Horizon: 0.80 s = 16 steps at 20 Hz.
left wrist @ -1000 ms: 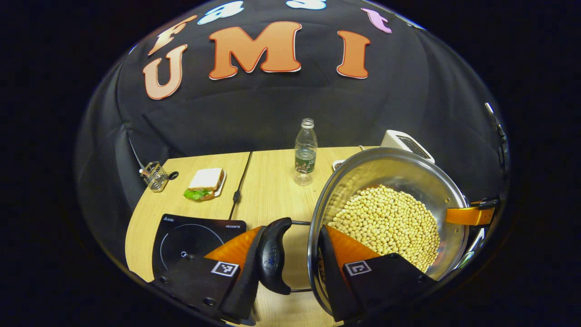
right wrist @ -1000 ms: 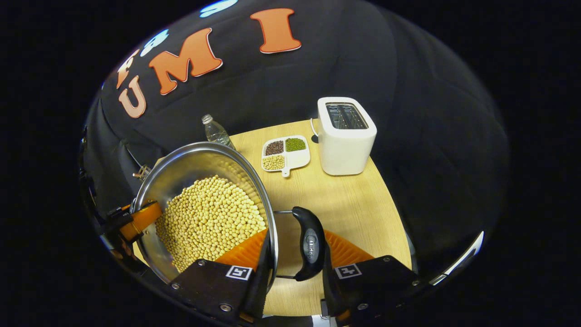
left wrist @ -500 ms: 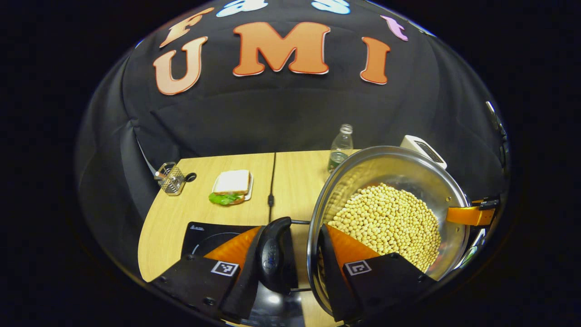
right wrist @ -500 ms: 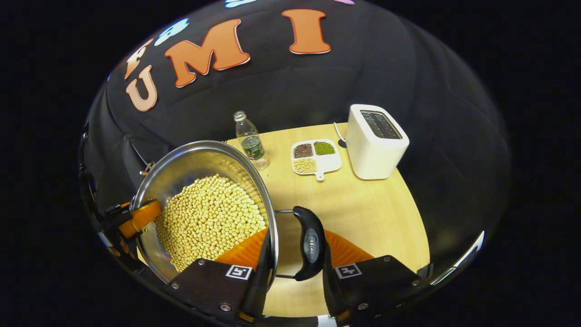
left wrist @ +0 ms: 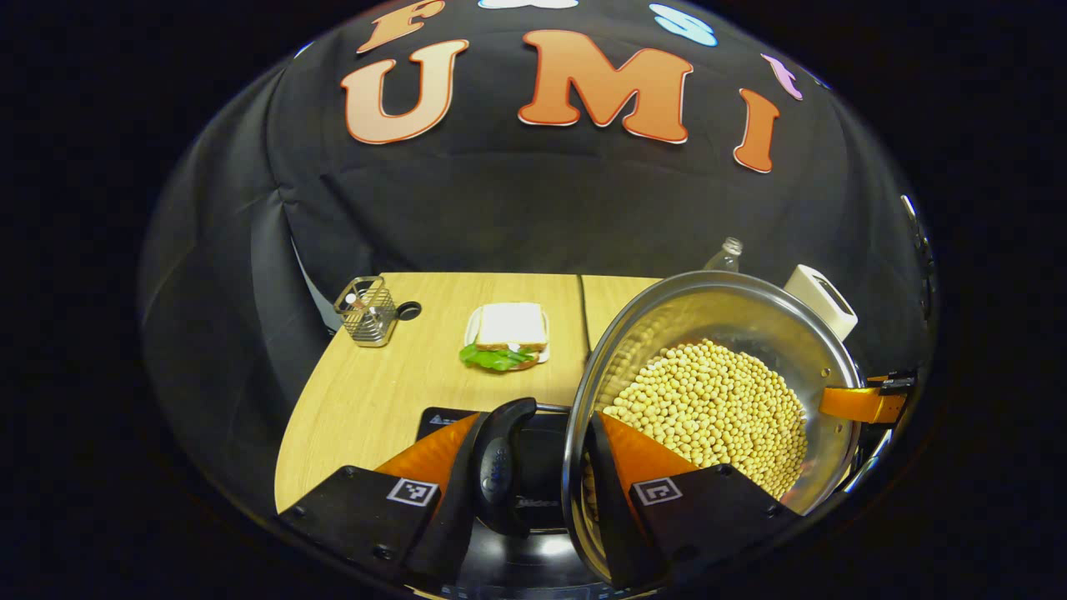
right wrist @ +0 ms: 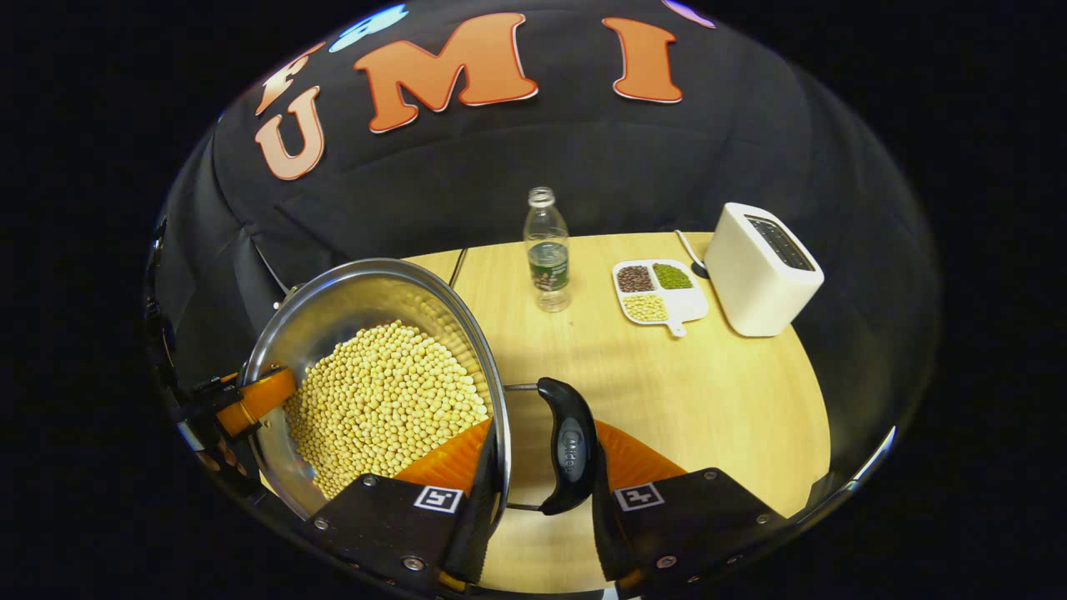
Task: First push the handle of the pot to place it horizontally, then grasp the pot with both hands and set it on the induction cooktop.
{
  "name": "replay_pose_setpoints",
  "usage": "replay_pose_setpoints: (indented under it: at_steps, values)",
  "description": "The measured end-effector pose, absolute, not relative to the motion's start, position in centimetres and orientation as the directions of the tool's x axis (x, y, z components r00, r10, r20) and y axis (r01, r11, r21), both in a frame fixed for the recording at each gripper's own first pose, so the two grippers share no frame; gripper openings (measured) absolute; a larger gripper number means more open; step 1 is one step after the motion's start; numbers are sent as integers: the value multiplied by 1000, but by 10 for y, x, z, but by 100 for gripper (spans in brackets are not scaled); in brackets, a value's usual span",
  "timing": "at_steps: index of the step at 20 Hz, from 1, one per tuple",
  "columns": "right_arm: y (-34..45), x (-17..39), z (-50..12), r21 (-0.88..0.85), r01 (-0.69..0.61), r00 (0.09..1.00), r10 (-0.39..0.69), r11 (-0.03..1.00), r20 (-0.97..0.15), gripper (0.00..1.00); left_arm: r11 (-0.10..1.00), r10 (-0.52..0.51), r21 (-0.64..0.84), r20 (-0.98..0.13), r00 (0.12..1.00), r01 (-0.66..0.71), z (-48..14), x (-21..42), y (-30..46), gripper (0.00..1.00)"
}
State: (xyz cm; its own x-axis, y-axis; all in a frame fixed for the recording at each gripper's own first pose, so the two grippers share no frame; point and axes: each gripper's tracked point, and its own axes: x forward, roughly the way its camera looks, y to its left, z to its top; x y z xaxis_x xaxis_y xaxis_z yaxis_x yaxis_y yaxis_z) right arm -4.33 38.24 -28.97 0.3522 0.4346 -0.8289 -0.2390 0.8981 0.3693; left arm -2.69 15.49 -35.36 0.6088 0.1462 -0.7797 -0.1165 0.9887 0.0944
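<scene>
Pot of beans, carried by both side handles above the induction cooktop

Left gripper jaws clamp the left handle against the rim; right gripper jaws likewise on the right handle. Likely heavy, slick steel, loose beans: keep level. Cooktop sits at the counter near edge.

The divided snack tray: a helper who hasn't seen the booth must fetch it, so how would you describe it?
On the wooden table, look toward the back, between the clear water bottle and the white toaster. The divided tray lies flat there, white with a short handle tab. Its compartments hold separate dark, green and pale yellow beans.
</scene>
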Motion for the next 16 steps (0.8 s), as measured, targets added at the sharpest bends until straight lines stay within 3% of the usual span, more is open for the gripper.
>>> replay_pose_setpoints:
  at_steps: [6, 16]
  values:
    - [431, -62, -299, 385, -260, 320, 455, 886, -831, 52, 982, 181, 116, -793, 582, -147, -306, -33, 160, 70]
    - [499, -75, -315, 392, -294, 295, 473, 871, -830, 52, 973, 219, 133, -792, 570, -189, -320, -45, 146, 70]
